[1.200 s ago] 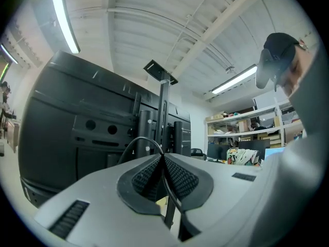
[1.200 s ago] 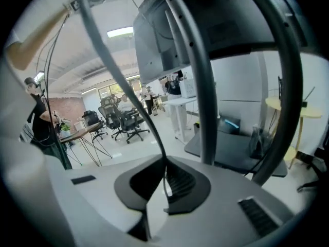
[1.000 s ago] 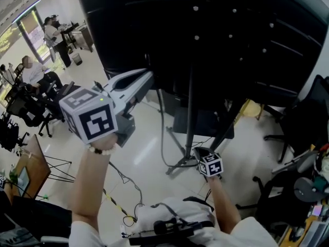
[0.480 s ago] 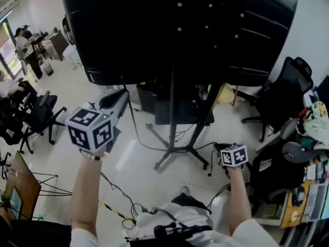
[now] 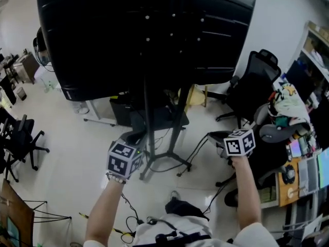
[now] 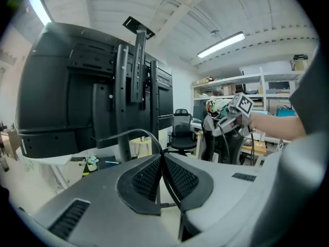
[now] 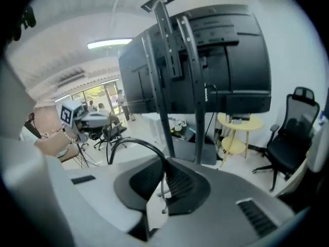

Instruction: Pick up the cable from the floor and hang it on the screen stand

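Pale office floor [image 5: 77, 153] underfoot, desks and shelves at the edges. Black cable [image 6: 134, 133] up off the floor, pinched in the closed left gripper [image 6: 162, 157] and again in the closed right gripper [image 7: 165, 164], arching out above each pair of pads. Held in front of the screen stand [image 5: 145, 112], not yet hung on it. Left gripper close by the stand's pole, right gripper off to the side, near an office chair [image 5: 254, 81].
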Demonstrator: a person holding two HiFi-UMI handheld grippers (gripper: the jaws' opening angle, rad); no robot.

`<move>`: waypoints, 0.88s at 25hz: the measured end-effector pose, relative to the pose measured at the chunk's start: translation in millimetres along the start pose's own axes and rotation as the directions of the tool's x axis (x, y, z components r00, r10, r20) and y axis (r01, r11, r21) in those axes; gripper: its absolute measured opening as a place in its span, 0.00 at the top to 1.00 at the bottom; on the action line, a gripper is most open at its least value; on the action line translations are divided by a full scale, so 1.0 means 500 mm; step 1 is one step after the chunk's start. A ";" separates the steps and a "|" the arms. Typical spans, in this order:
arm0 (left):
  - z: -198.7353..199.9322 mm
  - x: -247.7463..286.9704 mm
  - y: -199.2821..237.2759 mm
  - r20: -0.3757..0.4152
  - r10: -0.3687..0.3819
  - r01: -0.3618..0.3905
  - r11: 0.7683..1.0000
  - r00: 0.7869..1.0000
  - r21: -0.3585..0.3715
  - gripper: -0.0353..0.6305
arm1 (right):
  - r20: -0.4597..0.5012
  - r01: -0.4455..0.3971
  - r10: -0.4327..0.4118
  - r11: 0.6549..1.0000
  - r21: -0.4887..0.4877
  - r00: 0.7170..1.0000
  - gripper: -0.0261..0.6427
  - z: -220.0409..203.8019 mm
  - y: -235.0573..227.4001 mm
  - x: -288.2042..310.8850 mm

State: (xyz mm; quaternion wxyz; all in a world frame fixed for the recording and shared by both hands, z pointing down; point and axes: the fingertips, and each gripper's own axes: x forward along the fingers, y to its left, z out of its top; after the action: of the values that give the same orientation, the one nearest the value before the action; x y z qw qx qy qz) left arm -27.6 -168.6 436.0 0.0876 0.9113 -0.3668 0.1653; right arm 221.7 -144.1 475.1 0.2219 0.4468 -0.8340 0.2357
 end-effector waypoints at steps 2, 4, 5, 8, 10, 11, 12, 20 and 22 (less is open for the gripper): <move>-0.025 0.013 -0.023 -0.017 -0.016 0.015 1.000 1.000 -0.021 0.92 | 0.070 0.067 -0.063 0.996 -0.058 0.996 0.93 0.080 0.000 -0.045; -0.032 0.026 -0.035 -0.025 -0.020 0.020 0.999 0.999 -0.030 0.92 | 0.151 0.131 -0.114 0.986 -0.103 0.982 0.93 0.171 -0.003 -0.087; -0.030 0.032 -0.037 -0.025 -0.019 0.018 0.999 1.000 -0.029 0.92 | 0.190 0.159 -0.134 0.980 -0.121 0.973 0.93 0.215 -0.007 -0.103; -0.013 0.060 -0.032 -0.024 -0.006 0.006 1.000 1.000 -0.006 0.92 | 0.285 0.236 -0.181 0.956 -0.172 0.941 0.93 0.344 -0.028 -0.128; 0.002 0.085 -0.023 -0.030 0.007 -0.006 1.000 1.000 0.025 0.92 | 0.337 0.273 -0.195 0.941 -0.201 0.921 0.93 0.426 -0.048 -0.132; 0.013 0.098 -0.020 -0.030 0.012 -0.011 0.999 0.999 0.036 0.92 | 0.358 0.289 -0.200 0.933 -0.215 0.912 0.93 0.463 -0.059 -0.131; 0.025 0.112 -0.017 -0.028 0.014 -0.013 0.999 1.000 0.045 0.92 | 0.376 0.307 -0.207 0.924 -0.228 0.903 0.93 0.499 -0.071 -0.130; 0.161 0.215 0.023 0.043 0.040 -0.044 0.995 0.998 0.095 0.92 | 0.507 0.441 -0.261 0.854 -0.275 0.821 0.93 0.760 -0.176 -0.149; 0.187 0.239 0.030 0.052 0.036 -0.041 0.994 0.998 0.103 0.92 | 0.529 0.458 -0.262 0.844 -0.281 0.807 0.93 0.815 -0.192 -0.151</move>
State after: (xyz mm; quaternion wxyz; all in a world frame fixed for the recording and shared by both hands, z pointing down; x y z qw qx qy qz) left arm 64.9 -282.1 393.5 0.0276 0.9112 -0.3774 0.1629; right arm 276.4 -383.9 128.0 0.1396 0.5890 -0.7896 -0.1006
